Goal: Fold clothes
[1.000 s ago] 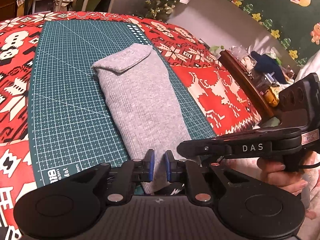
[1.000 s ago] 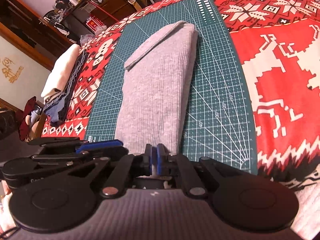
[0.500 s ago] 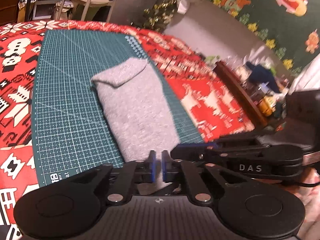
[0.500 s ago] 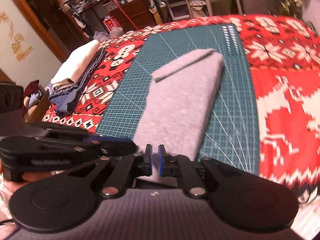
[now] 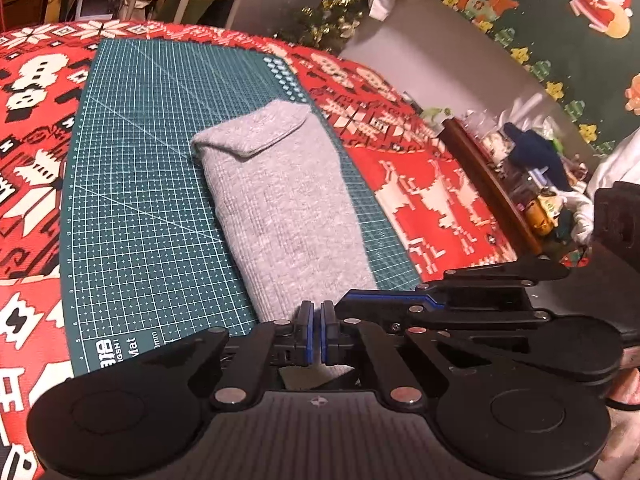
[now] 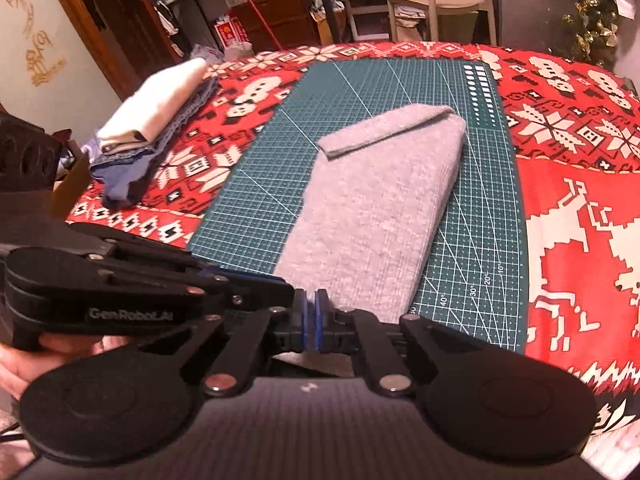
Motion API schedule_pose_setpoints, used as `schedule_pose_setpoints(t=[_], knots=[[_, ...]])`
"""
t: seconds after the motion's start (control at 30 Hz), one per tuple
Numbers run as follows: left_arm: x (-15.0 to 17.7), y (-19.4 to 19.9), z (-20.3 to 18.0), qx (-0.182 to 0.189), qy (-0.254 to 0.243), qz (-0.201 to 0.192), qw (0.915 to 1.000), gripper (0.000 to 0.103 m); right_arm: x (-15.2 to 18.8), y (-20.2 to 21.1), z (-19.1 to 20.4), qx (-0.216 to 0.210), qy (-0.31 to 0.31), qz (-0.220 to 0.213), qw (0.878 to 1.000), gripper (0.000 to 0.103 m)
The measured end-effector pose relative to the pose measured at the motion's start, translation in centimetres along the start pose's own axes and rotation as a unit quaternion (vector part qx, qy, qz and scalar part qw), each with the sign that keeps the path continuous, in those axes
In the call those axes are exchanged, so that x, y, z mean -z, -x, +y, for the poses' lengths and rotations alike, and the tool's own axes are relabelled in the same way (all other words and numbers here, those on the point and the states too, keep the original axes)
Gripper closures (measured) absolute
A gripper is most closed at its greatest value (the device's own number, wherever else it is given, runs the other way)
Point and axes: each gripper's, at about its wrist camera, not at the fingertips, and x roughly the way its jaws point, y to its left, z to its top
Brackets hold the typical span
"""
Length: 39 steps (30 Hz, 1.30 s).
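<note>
Two tools pinch the grey garment's near edge
Left tool (image 5: 316, 330) and right tool (image 6: 311, 322) clamp the narrow-folded grey garment (image 5: 280, 208), mid-frame on the green mat (image 5: 132, 200); a final crosswise fold seems left.

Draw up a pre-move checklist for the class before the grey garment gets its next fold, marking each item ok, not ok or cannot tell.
1. Grey garment lies on the green cutting mat: ok.
2. Left hand-held gripper shut at the near hem: ok.
3. Right hand-held gripper shut at the near hem: ok.
4. Hem cloth actually pinched between pads: cannot tell.
5. Far end already folded over: ok.
6. Folded clothes pile clear of the mat: ok.
</note>
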Motion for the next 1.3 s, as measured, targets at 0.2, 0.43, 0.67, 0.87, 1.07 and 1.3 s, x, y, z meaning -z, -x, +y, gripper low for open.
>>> schedule_pose_setpoints(t=[0.2, 0.43, 0.67, 0.87, 1.07, 1.3], knots=[[0.3, 0.2, 0.1, 0.000, 0.000, 0.001, 1.0000, 0.099, 0.8, -0.8, -0.7, -0.007, -0.013, 0.008, 1.000, 0.099], [-0.8, 2.1, -0.3, 0.004, 0.006, -0.035, 0.9993, 0.099, -0.2, 1.3, -0.9, -0.003, -0.014, -0.024, 1.000, 0.094], [-4.4, -0.3, 1.2, -0.016, 0.027, -0.050, 0.9983, 0.099, -3.7, -0.7, -2.8, 0.038, -0.039, -0.057, 0.997, 0.094], [-4.4, -2.3, 1.8, -0.035, 0.025, -0.035, 0.9985, 0.098, -4.0, -2.9, -4.1, 0.051, -0.046, -0.048, 0.996, 0.094], [-5.6, -0.3, 1.3, -0.020, 0.020, -0.072, 0.9970, 0.099, -5.4, -1.5, -4.5, 0.048, -0.043, -0.071, 0.995, 0.093], [-6.7, -3.4, 1.6, -0.040, 0.014, -0.050, 0.9979, 0.098, -7.6, -4.4, -5.0, 0.050, -0.043, -0.066, 0.996, 0.094]])
